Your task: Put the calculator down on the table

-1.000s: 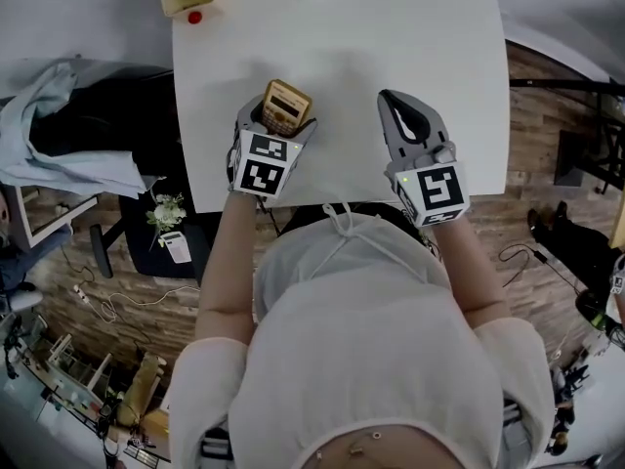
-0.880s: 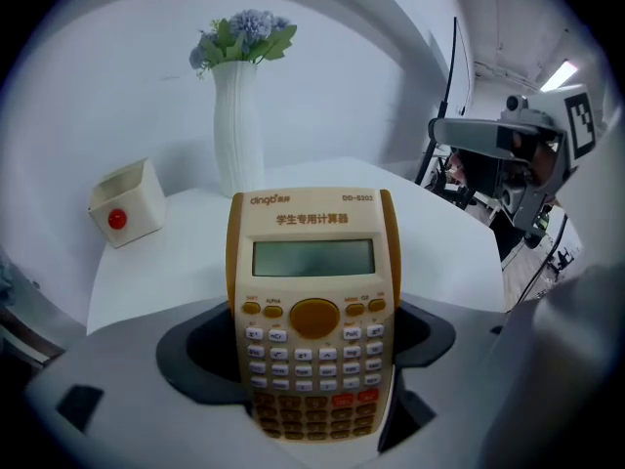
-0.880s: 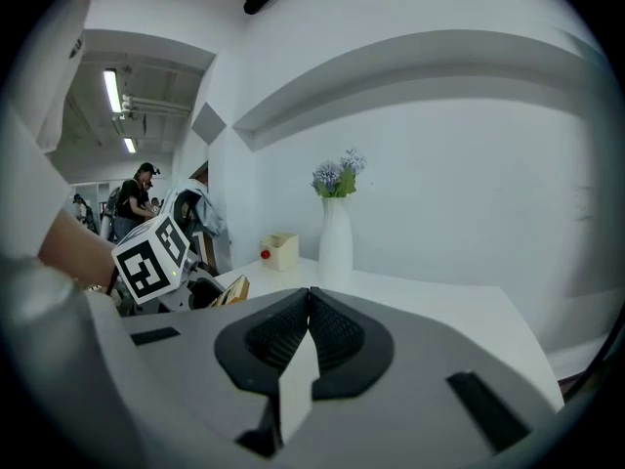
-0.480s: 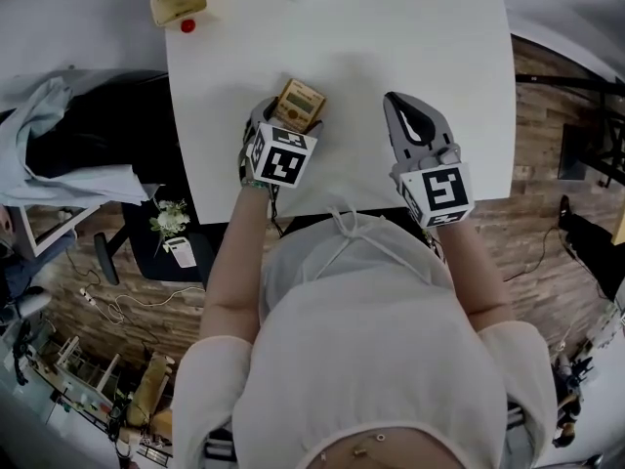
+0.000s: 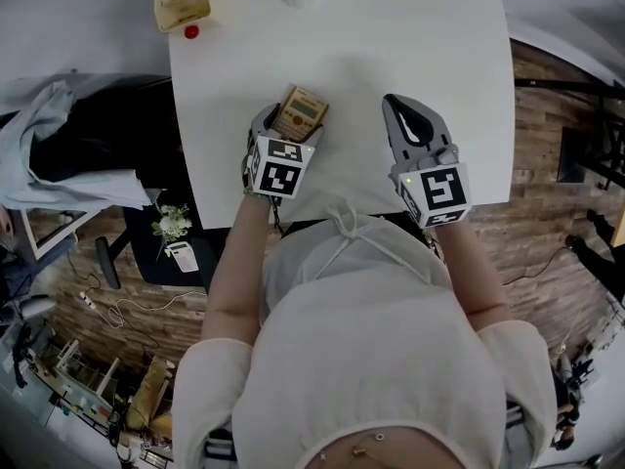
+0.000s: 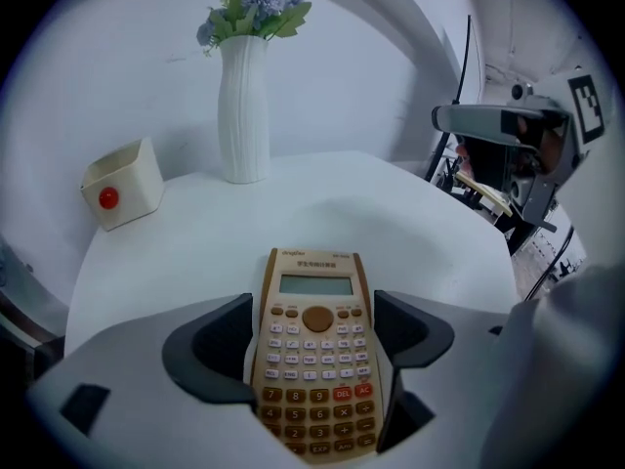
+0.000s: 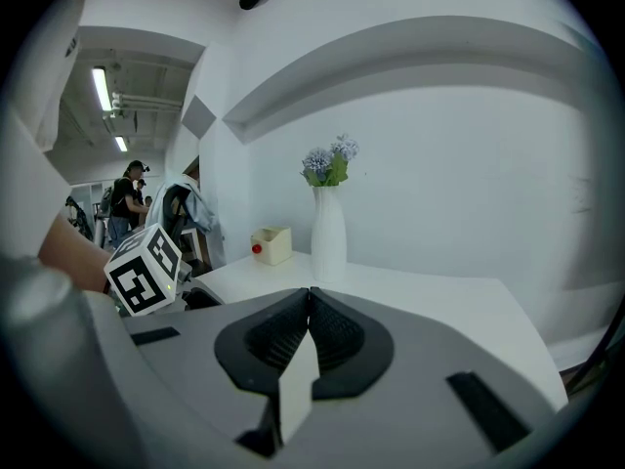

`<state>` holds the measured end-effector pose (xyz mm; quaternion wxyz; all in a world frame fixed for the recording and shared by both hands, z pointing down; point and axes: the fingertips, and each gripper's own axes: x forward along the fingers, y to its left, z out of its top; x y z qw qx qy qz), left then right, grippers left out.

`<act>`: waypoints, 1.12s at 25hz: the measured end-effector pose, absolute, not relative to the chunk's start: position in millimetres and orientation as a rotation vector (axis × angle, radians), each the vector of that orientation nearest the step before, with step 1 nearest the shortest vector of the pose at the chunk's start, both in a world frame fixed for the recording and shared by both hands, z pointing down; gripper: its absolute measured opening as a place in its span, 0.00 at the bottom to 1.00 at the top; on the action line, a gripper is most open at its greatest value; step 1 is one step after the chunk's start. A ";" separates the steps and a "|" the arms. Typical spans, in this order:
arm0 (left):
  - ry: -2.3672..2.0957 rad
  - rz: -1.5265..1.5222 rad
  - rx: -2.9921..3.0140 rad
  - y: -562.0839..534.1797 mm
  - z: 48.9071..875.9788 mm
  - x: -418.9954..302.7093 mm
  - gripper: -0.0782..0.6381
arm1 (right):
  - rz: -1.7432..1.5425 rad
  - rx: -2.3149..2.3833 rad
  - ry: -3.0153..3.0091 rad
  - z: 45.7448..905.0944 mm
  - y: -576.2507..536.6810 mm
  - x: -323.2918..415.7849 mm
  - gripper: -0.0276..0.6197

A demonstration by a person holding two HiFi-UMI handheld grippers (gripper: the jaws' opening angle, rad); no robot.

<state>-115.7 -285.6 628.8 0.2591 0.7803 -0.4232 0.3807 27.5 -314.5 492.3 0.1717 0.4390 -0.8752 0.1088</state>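
Risk: we hold the tan plastic calculator (image 6: 315, 350) pinched in the left claw (image 6: 317, 313) by the near edge of the white desk (image 5: 410, 37); early release could tip it off. The right claw (image 7: 311, 311) is pressed together, empty.

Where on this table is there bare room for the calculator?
The widest bare patch of table lies ahead of the calculator, short of the vase and box. Beyond the right gripper is bare. The near edge, by the left gripper, is crowded.

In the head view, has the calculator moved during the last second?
Yes. The calculator, held in the left claw, has shifted slightly to the right, farther from the beige box at the far left corner of the table.
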 end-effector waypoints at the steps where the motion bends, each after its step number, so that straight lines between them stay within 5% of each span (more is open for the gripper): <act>1: -1.153 0.998 2.141 -287.2 622.3 -114.8 0.68 | 0.304 1.248 -2.486 490.4 -314.8 27.1 0.05; 5: -1.210 0.845 2.283 -299.0 577.8 -113.3 0.65 | 0.269 1.267 -2.498 477.4 -316.5 26.5 0.05; 8: -1.351 0.730 2.349 -310.6 536.3 -123.6 0.34 | 0.231 1.285 -2.511 463.5 -316.1 25.3 0.05; 15: -1.531 0.468 2.510 -313.8 436.4 -124.2 0.18 | 0.179 1.292 -2.582 427.7 -310.4 28.1 0.05; 28: -1.616 0.158 2.734 -278.9 294.4 -109.6 0.13 | -0.025 1.358 -2.712 341.8 -293.6 58.8 0.05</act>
